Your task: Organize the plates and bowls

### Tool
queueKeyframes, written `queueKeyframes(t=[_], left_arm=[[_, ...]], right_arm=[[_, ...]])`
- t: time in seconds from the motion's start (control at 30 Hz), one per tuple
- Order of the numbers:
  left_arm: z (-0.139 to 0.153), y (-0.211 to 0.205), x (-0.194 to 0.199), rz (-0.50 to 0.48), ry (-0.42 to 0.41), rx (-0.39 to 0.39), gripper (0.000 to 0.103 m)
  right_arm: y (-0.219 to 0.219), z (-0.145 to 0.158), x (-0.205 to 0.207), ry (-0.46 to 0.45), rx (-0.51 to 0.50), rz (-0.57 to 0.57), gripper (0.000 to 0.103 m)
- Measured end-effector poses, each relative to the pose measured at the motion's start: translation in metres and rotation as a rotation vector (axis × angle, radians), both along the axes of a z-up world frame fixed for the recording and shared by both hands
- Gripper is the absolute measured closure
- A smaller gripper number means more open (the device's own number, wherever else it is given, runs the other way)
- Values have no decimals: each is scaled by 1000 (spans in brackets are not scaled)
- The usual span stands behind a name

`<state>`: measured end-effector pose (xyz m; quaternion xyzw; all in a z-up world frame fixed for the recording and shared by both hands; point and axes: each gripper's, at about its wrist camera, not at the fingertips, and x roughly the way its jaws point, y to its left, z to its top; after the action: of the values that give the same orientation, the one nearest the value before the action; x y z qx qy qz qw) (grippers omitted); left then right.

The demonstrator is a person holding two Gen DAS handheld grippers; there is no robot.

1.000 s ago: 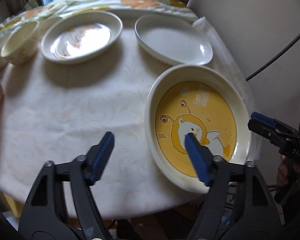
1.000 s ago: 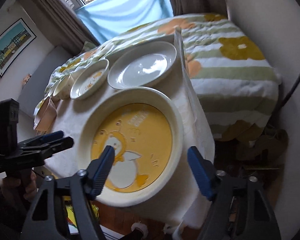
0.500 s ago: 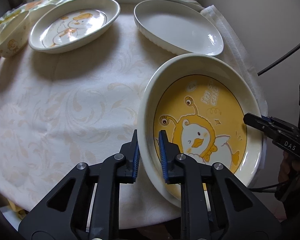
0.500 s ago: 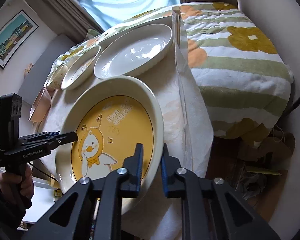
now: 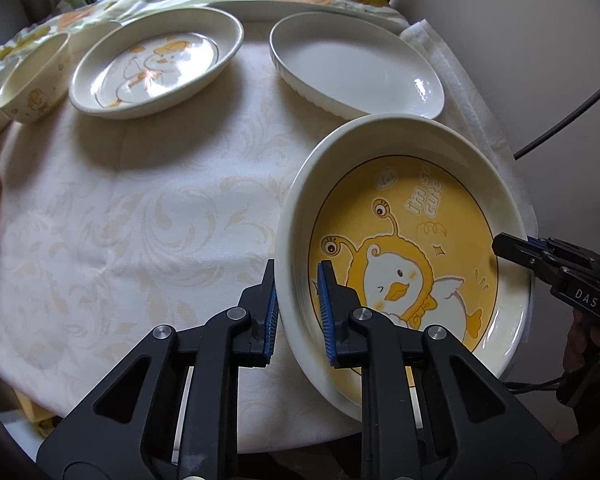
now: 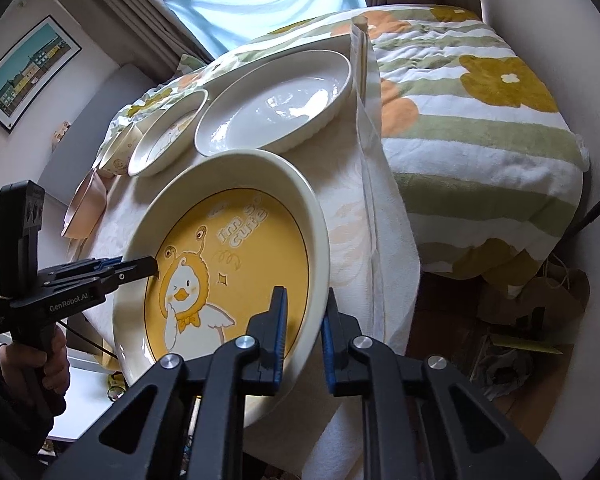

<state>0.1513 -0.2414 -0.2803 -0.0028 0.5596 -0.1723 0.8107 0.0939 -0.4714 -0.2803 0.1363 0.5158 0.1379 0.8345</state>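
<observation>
The yellow duck plate (image 5: 412,248) sits at the near right corner of the table (image 5: 148,216), its near rim overhanging the edge. The left gripper (image 5: 296,304) pinches the rim on one side, and the right gripper (image 6: 304,332) clamps the opposite rim, one pad inside and one outside in each case. To lift well, I judge both hands should rise together, keeping the plate level, then carry it toward the plain white plate (image 5: 356,68) or the small duck plate (image 5: 156,64) at the far edge for stacking.
</observation>
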Motion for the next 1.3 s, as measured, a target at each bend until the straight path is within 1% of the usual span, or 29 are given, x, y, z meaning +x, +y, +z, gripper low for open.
queueKeyframes(t=[0.13,0.33,0.53,0.57,0.73,0.87,0.9,1.03,1.17,1.3], left_arm=[[9,12,-5,11,-5,-22,87],[37,50,-13,47,-39,-48,87],[58,118,-16,76,-67,-42,87],[58,127,-17,80,-68,-40,87],[63,198,-11,105,-67,-23,87],[56,242,2,111,-55,-7,87],[51,257,5,113,-45,-4,87],[33,294,17,118,-15,2,87],[11,314,27,106,16,5,87],[-4,327,34,89,31,1,87]], right_arm=[[6,7,-1,0,0,-2,88],[38,34,0,-35,-10,21,88],[96,57,7,-70,-10,54,88],[106,59,10,-71,-7,57,88],[167,59,23,-60,6,78,88],[213,46,35,-30,26,81,88],[222,42,38,-22,27,83,88],[258,24,46,16,28,87,88],[282,6,52,46,24,82,88],[290,-7,54,58,19,67,89]])
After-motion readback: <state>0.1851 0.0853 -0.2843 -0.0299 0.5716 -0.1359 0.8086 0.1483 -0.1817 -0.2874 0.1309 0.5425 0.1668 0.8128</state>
